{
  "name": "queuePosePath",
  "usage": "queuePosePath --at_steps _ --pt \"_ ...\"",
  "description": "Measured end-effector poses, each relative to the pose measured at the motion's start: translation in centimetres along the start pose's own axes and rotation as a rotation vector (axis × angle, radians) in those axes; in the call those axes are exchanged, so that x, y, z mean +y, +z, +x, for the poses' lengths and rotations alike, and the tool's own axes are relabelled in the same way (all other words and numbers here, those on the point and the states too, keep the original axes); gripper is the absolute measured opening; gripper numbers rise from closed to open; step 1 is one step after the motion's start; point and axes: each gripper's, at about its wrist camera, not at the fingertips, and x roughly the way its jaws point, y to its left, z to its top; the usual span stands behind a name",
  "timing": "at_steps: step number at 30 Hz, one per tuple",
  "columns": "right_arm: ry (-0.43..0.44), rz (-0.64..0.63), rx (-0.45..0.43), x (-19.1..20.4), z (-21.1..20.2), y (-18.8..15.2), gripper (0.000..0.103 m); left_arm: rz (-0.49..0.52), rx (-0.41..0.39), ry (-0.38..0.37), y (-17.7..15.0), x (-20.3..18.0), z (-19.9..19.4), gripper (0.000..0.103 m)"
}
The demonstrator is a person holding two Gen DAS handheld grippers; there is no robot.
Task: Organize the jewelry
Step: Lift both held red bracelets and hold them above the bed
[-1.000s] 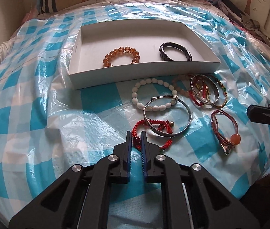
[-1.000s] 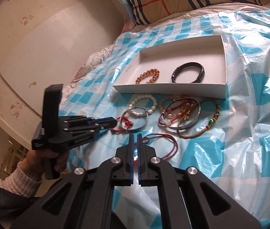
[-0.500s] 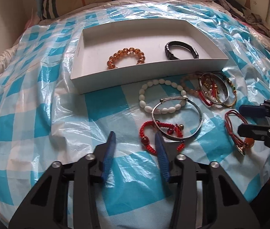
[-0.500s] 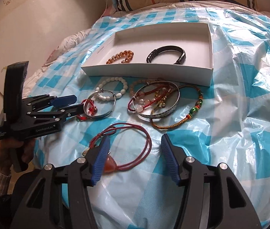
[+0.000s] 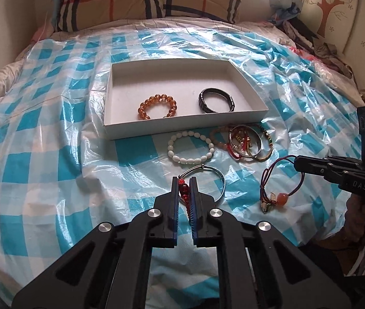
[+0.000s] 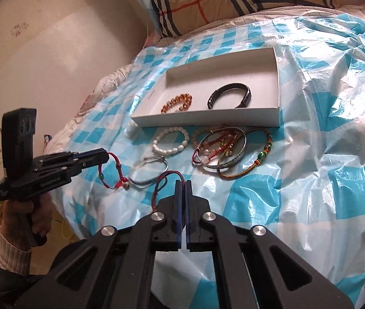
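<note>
My left gripper [image 5: 183, 180] is shut on a red braided bracelet [image 5: 184, 191] and holds it above the sheet; from the right wrist view the bracelet [image 6: 114, 172] hangs from that gripper [image 6: 106, 155]. My right gripper [image 6: 182, 182] is shut on a dark red cord bracelet [image 6: 163, 182] with an orange bead [image 5: 281, 196], lifted off the sheet. A white tray [image 5: 182, 128] holds an amber bead bracelet [image 5: 156, 105] and a black band [image 5: 216, 100]. A silver bangle [image 5: 216, 177] lies in front of my left gripper.
A white bead bracelet [image 5: 190, 147] and a tangled pile of bangles and cords [image 5: 247, 141] lie on the blue-checked plastic sheet [image 5: 53, 154] in front of the tray. A plaid pillow [image 5: 143, 0] lies at the head of the bed.
Both grippers were open half a second ago. Each has closed on its bracelet and lifted it off the sheet.
</note>
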Motion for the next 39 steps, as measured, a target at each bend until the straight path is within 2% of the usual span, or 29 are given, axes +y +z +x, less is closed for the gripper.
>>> queuePosePath --at_steps 2,11,17,27,39 --pt "0.023 0.01 -0.017 0.5 -0.8 0.2 0.003 -0.022 -0.015 -0.022 0.0 0.2 -0.9 0.007" --pt "0.078 0.001 -0.095 3.2 -3.9 0.9 0.003 -0.011 -0.083 -0.024 0.2 -0.7 -4.3 0.007" --pt "0.102 0.001 -0.131 4.2 -5.7 1.2 0.003 0.008 -0.127 0.013 -0.2 -2.2 -5.8 0.007" --pt "0.148 -0.004 -0.187 6.3 -8.5 0.7 0.003 0.017 -0.22 0.121 -1.1 -3.8 -9.3 0.007" --pt "0.186 -0.001 -0.221 8.2 -10.4 -0.2 0.003 0.042 -0.27 0.154 -1.7 -5.1 -11.9 0.007"
